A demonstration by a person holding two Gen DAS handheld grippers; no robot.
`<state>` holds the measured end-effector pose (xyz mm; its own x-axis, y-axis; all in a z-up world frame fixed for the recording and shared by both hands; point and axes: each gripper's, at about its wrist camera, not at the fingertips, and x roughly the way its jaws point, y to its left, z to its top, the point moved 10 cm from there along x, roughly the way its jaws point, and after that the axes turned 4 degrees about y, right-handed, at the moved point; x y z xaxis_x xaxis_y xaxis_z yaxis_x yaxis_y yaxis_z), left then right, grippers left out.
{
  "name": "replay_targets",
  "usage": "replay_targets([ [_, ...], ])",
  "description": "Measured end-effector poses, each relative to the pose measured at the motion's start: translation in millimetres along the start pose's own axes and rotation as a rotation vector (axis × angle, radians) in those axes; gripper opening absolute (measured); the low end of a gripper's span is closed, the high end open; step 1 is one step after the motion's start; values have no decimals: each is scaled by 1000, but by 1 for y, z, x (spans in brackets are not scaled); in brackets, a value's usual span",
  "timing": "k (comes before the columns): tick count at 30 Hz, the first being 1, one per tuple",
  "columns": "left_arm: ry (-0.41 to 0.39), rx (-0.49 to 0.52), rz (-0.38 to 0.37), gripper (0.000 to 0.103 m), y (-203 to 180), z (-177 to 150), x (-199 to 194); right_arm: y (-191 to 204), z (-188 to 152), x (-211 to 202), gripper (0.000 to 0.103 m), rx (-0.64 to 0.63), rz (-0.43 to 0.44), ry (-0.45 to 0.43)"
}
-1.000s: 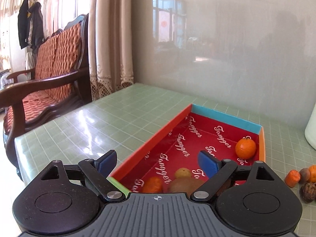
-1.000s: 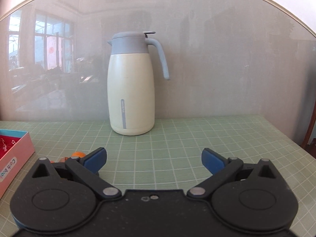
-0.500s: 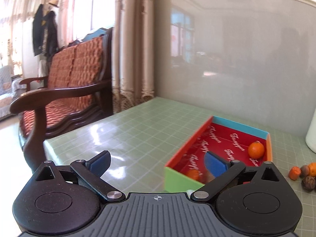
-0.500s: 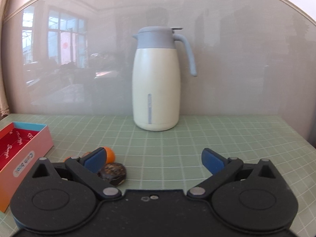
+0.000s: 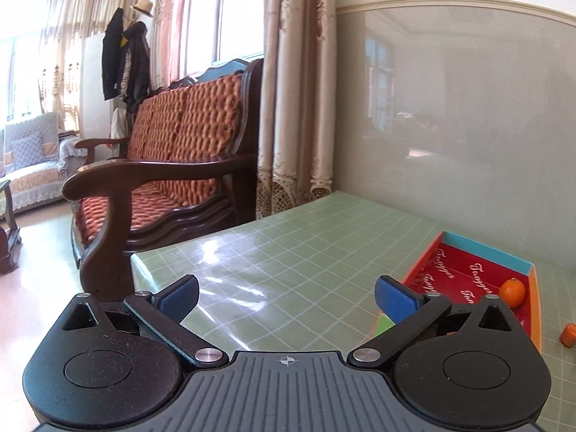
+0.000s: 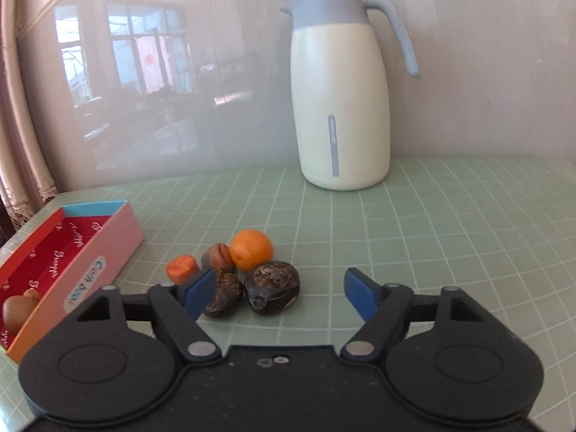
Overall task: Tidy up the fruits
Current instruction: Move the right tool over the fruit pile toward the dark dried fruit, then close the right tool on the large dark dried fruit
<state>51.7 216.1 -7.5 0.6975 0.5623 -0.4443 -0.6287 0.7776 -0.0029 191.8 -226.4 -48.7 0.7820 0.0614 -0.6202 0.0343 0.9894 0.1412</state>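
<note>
A red-lined cardboard box (image 5: 468, 277) with coloured walls lies on the green table; it holds an orange (image 5: 513, 292) at its far end. In the right wrist view the box (image 6: 90, 262) sits at the left with brownish fruit (image 6: 16, 311) inside. A loose pile lies beside it: an orange (image 6: 251, 249), a small orange-red fruit (image 6: 182, 268), a brown nut-like fruit (image 6: 216, 256) and two dark wrinkled fruits (image 6: 272, 286). My right gripper (image 6: 277, 291) is open and empty, just short of the pile. My left gripper (image 5: 288, 293) is open and empty, left of the box.
A cream and grey-blue thermos jug (image 6: 342, 97) stands at the back against the wall. A wooden armchair (image 5: 169, 165) with orange cushions stands past the table's left edge (image 5: 151, 252). Curtains (image 5: 295, 108) hang behind it.
My left gripper has pulled back and swung left, so the box slid from centre to the right edge. My right gripper has swung left, bringing the fruit pile and box into view.
</note>
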Motion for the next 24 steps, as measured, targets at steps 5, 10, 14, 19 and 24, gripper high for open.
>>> replay_targets([
  [5, 10, -30, 26, 103, 20, -1, 7, 2, -2, 10, 71, 2, -16, 22],
  [10, 14, -45, 44, 103, 34, -1, 11, 2, -7, 23, 70, 6, -28, 63],
  [14, 20, -56, 47, 103, 40, -2, 14, 2, -10, 31, 69, 1, -38, 82],
  [19, 22, -54, 43, 103, 38, -3, 14, 1, -10, 35, 60, 5, -34, 84],
  [24, 18, -45, 40, 103, 37, -3, 12, 4, -9, 38, 52, 9, -7, 88],
])
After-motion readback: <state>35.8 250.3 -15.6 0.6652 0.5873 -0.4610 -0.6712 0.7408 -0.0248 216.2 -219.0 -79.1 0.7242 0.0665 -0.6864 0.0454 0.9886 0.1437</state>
